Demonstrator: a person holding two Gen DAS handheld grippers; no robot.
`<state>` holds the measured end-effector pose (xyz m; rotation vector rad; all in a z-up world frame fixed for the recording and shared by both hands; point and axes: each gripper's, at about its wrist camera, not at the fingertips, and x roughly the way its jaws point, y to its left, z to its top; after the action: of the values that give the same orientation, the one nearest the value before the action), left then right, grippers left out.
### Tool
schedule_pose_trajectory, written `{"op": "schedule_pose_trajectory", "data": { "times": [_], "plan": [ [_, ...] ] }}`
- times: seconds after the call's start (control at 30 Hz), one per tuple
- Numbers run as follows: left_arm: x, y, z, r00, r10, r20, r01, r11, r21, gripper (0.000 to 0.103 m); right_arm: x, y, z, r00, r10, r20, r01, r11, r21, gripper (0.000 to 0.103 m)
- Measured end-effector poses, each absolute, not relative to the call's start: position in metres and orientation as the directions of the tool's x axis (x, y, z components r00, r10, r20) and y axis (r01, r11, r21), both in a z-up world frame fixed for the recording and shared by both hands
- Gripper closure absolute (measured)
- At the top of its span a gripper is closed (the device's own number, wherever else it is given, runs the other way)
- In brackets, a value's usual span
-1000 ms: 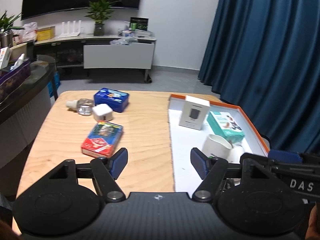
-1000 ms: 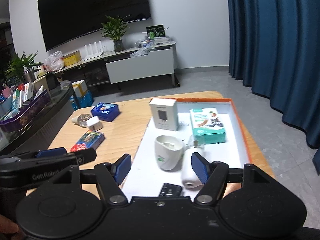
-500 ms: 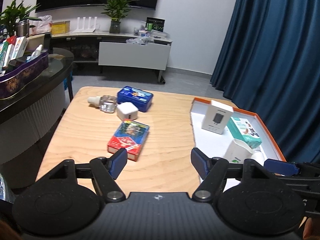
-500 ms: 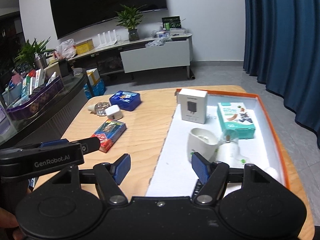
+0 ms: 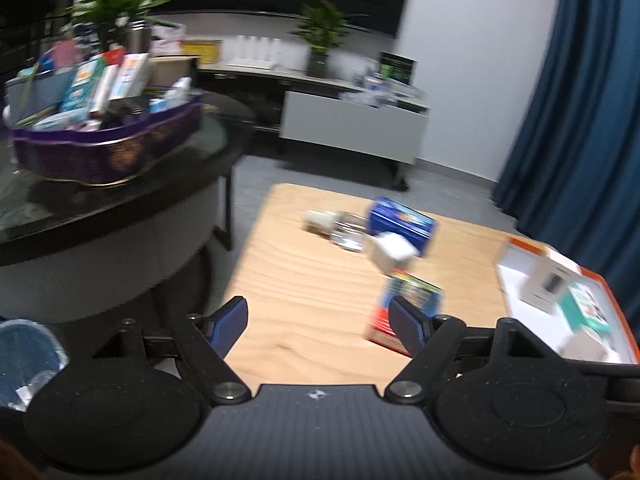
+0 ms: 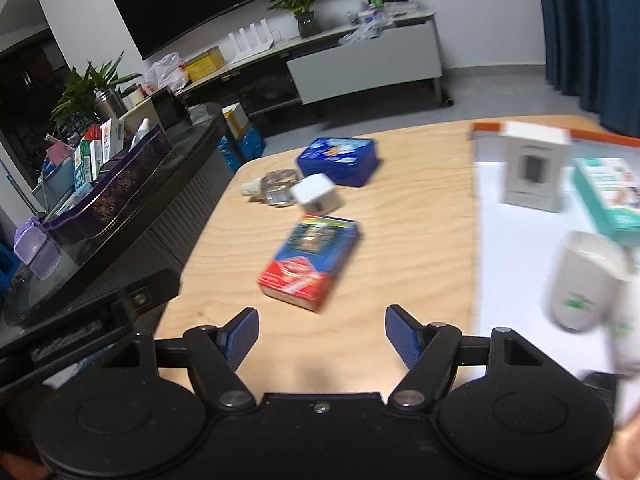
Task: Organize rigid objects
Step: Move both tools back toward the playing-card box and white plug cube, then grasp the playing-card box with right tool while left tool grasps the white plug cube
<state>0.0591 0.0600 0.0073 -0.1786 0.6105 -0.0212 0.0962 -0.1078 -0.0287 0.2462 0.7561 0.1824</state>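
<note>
1. Grippers tilt down over our wooden table; both are empty.
2. We see the left gripper with jaws opening, nothing between them.
3. Our right gripper also spreads, just short of the red box.
4. Farther off lie the blue tin and the white cube; the tray sits right.

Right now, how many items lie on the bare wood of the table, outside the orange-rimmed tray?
4: a red and blue box nearest, a white cube charger behind it, a clear bottle to its left, a blue tin farthest back.
</note>
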Motion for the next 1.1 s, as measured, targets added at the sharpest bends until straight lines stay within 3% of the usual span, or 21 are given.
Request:
{"op": "schedule_pose_trajectory", "data": {
  "times": [0.27, 0.43, 0.5, 0.7, 0.8, 1.1],
  "plan": [
    [0.08, 0.085, 0.003, 0.827, -0.08, -0.557, -0.031, 0.982, -0.187, 0.021, 0.158, -0.065, -0.054, 0.701, 0.139, -0.7, 0.059, 0.966, 0.251, 0.017],
    [0.1, 0.079, -0.003, 0.823, -0.128, -0.553, 0.03, 0.983, -0.183, 0.018, 0.173, -0.057, -0.063, 0.722, 0.035, -0.691, 0.06, 0.992, 0.113, 0.015],
    [0.109, 0.076, -0.005, 0.82, -0.146, -0.553, 0.04, 0.979, -0.2, 0.016, 0.171, -0.065, -0.063, 0.734, 0.036, -0.678, 0.056, 0.992, 0.113, 0.027],
    [0.139, 0.05, -0.014, 0.798, -0.216, -0.562, 0.08, 0.963, -0.256, 0.012, 0.155, -0.105, -0.061, 0.742, -0.038, -0.67, 0.115, 0.991, 0.071, 0.03],
    [0.157, 0.027, -0.021, 0.788, -0.23, -0.571, 0.089, 0.96, -0.264, 0.006, 0.146, -0.125, -0.061, 0.732, -0.016, -0.681, 0.11, 0.989, 0.095, 0.03],
    [0.214, -0.022, -0.042, 0.754, -0.122, -0.645, -0.017, 0.979, -0.204, 0.009, 0.138, -0.137, -0.056, 0.704, 0.024, -0.71, 0.064, 0.993, 0.097, 0.03]
  ]
}}
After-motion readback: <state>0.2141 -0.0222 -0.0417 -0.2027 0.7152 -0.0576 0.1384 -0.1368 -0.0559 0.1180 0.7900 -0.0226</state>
